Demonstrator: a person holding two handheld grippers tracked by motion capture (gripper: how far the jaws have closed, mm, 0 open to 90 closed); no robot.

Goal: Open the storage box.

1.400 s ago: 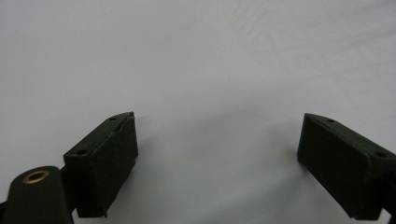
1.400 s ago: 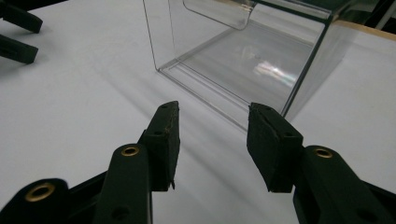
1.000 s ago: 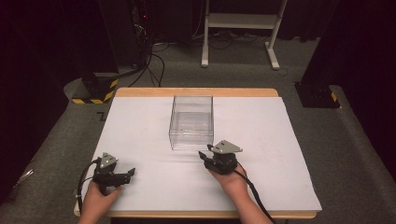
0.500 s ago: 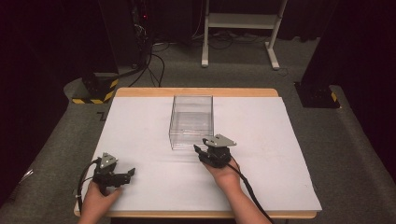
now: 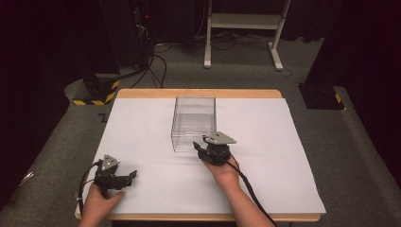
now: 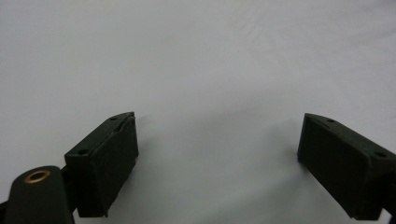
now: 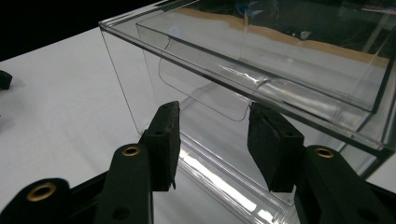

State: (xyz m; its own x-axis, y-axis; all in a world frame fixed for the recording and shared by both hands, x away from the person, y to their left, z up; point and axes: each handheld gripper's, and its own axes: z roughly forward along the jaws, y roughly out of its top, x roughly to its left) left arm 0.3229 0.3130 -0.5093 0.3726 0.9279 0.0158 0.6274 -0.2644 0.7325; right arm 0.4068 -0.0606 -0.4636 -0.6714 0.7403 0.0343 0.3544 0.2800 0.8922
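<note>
- The high view looks forward and down from above the person's side onto the white-covered wooden table (image 5: pixel 142 132), far enough off to take in the whole top and the dark floor beyond it.
- The left gripper view rides low on the left black two-jaw gripper (image 5: pixel 124 178), facing along its jaws, very near the bare white cover (image 6: pixel 196 70).
- The right gripper view rides on the right black two-jaw gripper (image 5: pixel 201 149), looking along its jaws (image 7: pixel 212 140), close up to the near wall of the clear rectangular plastic box (image 7: pixel 261 79).
- The high view and right gripper view share that box (image 5: pixel 194 120); all three share the white cover.
</note>
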